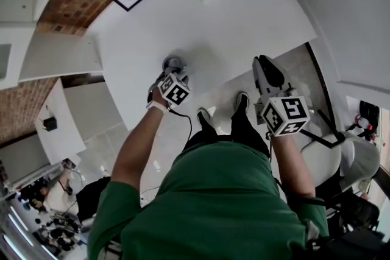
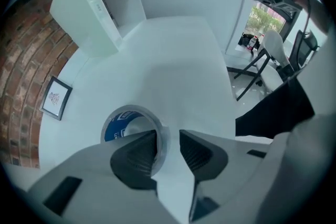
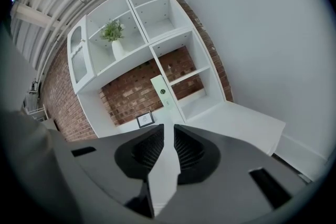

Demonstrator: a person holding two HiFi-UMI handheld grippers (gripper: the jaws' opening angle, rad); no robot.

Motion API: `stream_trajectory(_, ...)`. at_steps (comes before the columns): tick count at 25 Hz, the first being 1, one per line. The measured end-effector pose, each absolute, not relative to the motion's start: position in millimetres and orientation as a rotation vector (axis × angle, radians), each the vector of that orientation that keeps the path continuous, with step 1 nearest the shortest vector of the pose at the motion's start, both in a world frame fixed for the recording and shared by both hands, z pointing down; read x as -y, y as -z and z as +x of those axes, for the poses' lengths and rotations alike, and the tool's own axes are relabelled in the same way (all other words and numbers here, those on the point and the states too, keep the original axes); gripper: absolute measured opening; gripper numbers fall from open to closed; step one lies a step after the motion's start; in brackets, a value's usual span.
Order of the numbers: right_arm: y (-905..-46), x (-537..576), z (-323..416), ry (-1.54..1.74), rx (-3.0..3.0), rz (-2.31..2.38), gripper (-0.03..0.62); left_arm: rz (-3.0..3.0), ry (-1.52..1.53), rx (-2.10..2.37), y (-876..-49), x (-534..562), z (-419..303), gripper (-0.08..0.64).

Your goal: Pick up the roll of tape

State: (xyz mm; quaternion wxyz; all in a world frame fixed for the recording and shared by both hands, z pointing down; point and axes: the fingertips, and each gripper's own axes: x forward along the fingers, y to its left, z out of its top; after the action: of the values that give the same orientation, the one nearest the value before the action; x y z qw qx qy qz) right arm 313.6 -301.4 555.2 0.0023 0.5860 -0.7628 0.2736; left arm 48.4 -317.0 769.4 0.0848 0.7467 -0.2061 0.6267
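Pointing down, the left tongs (image 2: 168,136) straddle the wall of the roll of tape (image 2: 119,131), jaws apart, no clamp evident. The roll lies flat on the white counter (image 2: 173,71); closing and lifting appear to remain. The right tongs (image 3: 168,131) hang nearly closed, empty.

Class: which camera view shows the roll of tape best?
The left gripper view: the roll of tape lies flat on the table, close up, its wall between the left gripper's open jaws. The head view shows only a small part of the roll of tape. The right gripper view shows none.
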Motion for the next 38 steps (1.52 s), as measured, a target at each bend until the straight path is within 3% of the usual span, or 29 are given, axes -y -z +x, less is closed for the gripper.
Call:
stream_trajectory(9,-552.3,299.0,327.4,-0.838,2.407,1.815,0.075,2.169,-1.878,0.667,-772.2,321.0,53.4,0.075)
stream_trajectory(23,-531.0,311.6,261.5,-0.759,2.527,1.606,0.072,2.177,-0.89,0.958,-689.9,319.2,54.4,0.071)
stream_trajectory(38,-485.2,313.0,142.7,-0.629,2.634,1.445,0.072,2.33,-0.352,1.126,-547.3,312.4,-23.3,0.069)
